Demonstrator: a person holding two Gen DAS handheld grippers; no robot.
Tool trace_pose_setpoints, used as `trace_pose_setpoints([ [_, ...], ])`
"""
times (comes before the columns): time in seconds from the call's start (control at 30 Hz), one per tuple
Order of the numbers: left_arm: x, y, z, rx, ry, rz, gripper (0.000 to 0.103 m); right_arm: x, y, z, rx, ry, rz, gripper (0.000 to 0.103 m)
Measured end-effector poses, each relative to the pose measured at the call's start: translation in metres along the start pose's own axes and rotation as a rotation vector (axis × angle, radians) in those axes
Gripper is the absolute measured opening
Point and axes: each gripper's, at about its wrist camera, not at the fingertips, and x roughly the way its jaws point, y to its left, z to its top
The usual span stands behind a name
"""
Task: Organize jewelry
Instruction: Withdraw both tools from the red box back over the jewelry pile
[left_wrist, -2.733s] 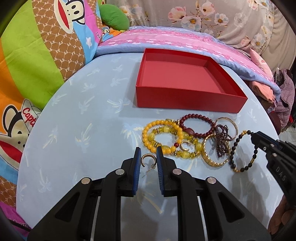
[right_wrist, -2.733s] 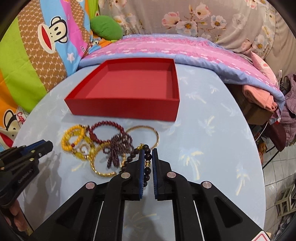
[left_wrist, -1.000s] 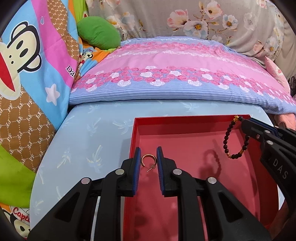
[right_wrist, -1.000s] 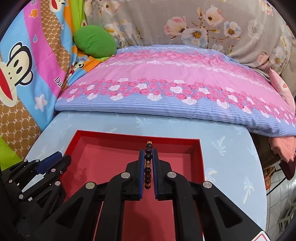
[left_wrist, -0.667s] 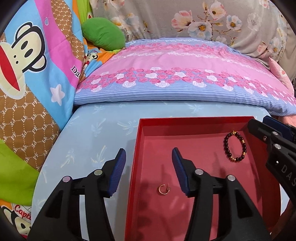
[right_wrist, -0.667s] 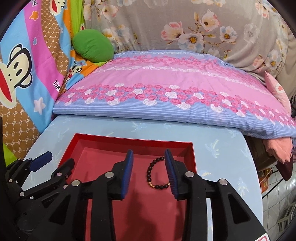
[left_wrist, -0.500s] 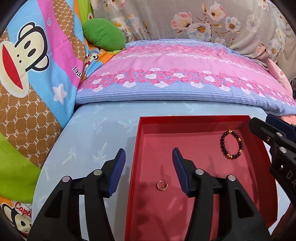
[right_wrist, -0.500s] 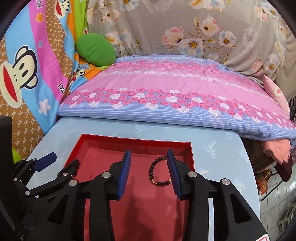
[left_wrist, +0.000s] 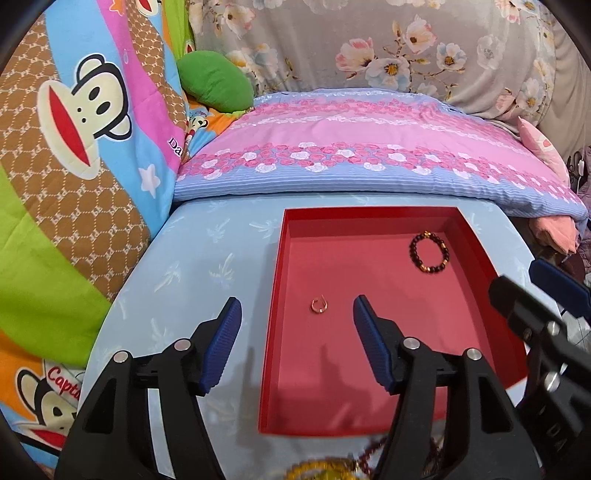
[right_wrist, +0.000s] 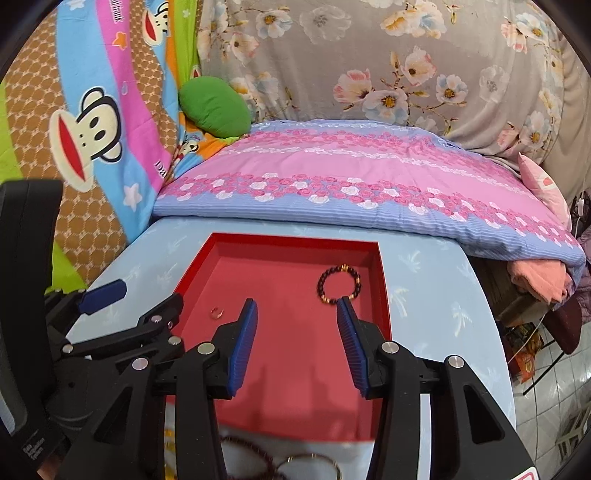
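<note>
Both the left claw (left_wrist: 297, 319) and right claw (right_wrist: 297, 321), their jaws having just been opening, hover released and empty over the red tray (left_wrist: 275, 295) on the desk (left_wrist: 207, 258), where the gold earring (left_wrist: 318, 305) lies mid-frame and the dark bead bracelet (left_wrist: 428, 253) upper right.

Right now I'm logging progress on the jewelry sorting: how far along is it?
Done: a gold earring and a dark beaded bracelet lie in the red box. In hand: nothing; the left gripper and right gripper, jaws just opened, are empty. Left: the yellow beads and other bracelets on the table in front of the box.
</note>
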Motion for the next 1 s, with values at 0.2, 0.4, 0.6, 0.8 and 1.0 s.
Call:
trace_pose_setpoints([
  [0.2,-0.023,0.003,-0.023,-0.017,0.009,0.000,0.060,-0.026,0.002,-0.029,0.000,0.017,0.016,0.047],
  [0.4,-0.037,0.006,-0.044,-0.030,0.026,0.003,0.060,-0.044,0.000,-0.051,0.008,0.033,0.024,0.047],
  [0.6,-0.046,0.008,-0.062,-0.044,0.041,0.004,0.060,-0.053,0.001,-0.069,0.005,0.052,0.029,0.047],
  [0.8,-0.047,0.009,-0.078,-0.051,0.067,0.005,0.060,-0.054,0.003,-0.084,0.004,0.077,0.039,0.047],
  [1.0,-0.044,0.011,-0.091,-0.051,0.091,0.010,0.060,-0.051,0.007,-0.092,0.000,0.098,0.051,0.047],
])
